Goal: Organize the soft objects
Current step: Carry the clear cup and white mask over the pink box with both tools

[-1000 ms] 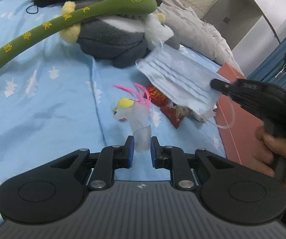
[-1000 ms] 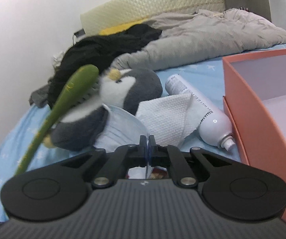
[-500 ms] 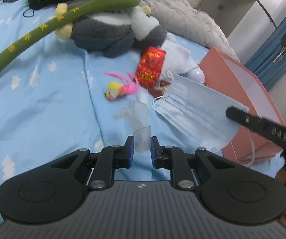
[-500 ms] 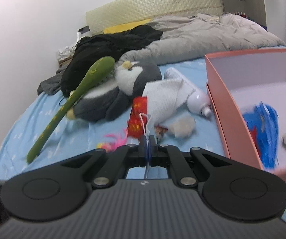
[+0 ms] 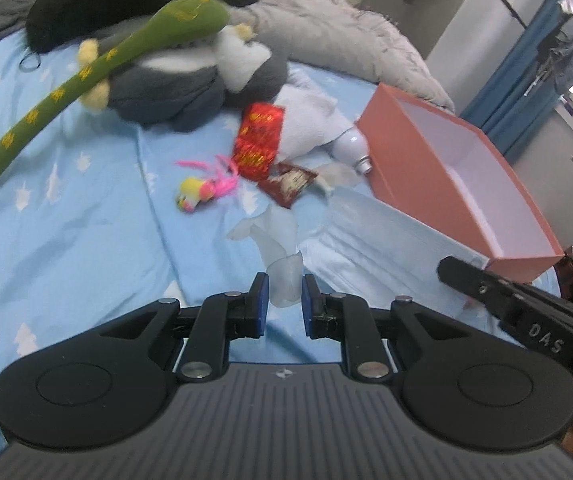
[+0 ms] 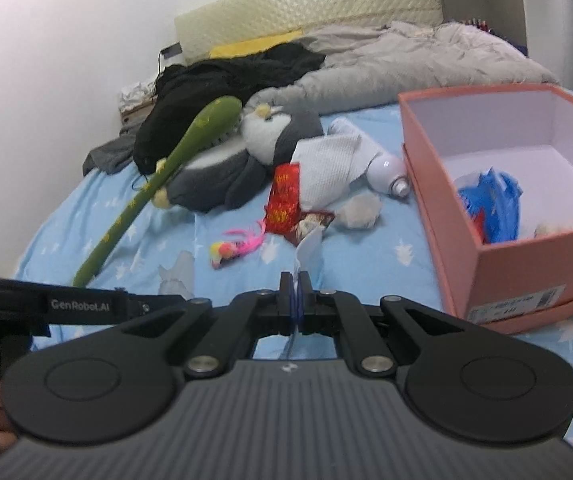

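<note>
My left gripper [image 5: 282, 300] is shut on a crumpled translucent white wrapper [image 5: 274, 236] and holds it above the blue bedsheet. My right gripper [image 6: 296, 292] is shut on a light blue face mask [image 5: 386, 240], seen edge-on in the right wrist view [image 6: 306, 250]; the mask hangs just left of the salmon box [image 5: 438, 176]. That box [image 6: 438, 168] holds a blue item [image 6: 494, 204] and a pale fluffy thing. A grey penguin plush [image 5: 190, 84], a green plush snake [image 5: 86, 72], a red packet [image 5: 260, 140] and a pink-yellow toy [image 5: 202, 192] lie on the bed.
A white bottle [image 6: 386, 170] under a white cloth [image 6: 334, 164] lies by the box's left wall. A grey duvet [image 6: 406, 64], black clothes [image 6: 226, 80] and a headboard cushion lie at the back. A small fluffy ball [image 6: 360, 210] lies near the bottle.
Both grippers have drawn back and up from the pile. The mask has been carried right, toward the box. The wrapper stays in the left gripper.
</note>
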Action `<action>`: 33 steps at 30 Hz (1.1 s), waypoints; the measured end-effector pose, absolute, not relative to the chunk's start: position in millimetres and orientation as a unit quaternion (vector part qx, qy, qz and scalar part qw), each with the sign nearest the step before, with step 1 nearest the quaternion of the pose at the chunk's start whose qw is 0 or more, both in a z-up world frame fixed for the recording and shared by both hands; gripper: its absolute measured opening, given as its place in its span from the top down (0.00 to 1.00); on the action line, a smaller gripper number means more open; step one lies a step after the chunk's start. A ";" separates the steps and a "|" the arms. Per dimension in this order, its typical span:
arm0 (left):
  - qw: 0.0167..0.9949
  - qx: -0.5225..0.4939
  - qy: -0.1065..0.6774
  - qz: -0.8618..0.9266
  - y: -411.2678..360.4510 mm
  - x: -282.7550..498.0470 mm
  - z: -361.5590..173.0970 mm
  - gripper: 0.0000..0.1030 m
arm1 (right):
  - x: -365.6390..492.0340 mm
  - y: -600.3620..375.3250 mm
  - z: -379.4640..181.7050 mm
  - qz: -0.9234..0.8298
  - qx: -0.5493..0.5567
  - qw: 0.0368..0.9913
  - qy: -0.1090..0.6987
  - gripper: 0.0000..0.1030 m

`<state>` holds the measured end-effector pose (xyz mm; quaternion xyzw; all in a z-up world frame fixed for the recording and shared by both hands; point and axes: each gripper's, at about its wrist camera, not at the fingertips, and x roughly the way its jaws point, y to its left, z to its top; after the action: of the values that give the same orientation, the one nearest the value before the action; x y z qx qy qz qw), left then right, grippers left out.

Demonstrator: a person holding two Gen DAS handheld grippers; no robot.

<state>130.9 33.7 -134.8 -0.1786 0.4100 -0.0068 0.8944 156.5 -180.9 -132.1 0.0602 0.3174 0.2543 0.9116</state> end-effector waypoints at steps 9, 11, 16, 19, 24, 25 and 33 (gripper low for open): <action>0.904 -0.159 0.393 -0.055 -4.1 139.5 -98.3 0.80 | 147.4 -213.7 -94.7 0.231 0.062 0.930 0.278 0.96; 0.906 -0.157 0.388 -0.060 -11.5 139.5 -91.8 0.80 | 145.6 -221.2 -90.6 0.225 0.067 0.932 0.276 0.96; 0.907 -0.155 0.384 -0.078 -30.7 144.3 -81.3 0.80 | 136.9 -245.1 -80.4 0.206 0.068 0.939 0.268 0.96; 0.907 -0.150 0.381 -0.096 -45.8 147.1 -75.1 0.80 | 131.1 -256.1 -75.2 0.197 0.064 0.942 0.262 0.96; 0.907 -0.143 0.377 -0.120 -69.8 150.6 -68.4 0.80 | 121.7 -277.2 -65.7 0.182 0.071 0.948 0.252 0.96; 0.907 -0.141 0.377 -0.123 -74.4 151.3 -67.4 0.80 | 119.2 -282.3 -63.7 0.179 0.074 0.949 0.248 0.96; 0.912 -0.120 0.363 -0.149 -101.8 177.9 -51.5 0.80 | 125.0 -304.2 -43.6 0.158 0.075 0.961 0.212 0.96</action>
<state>177.9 -101.8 -51.5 -0.1204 0.3634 -0.1493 0.9117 125.0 -304.2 -43.6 0.0747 0.2120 0.1585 0.9614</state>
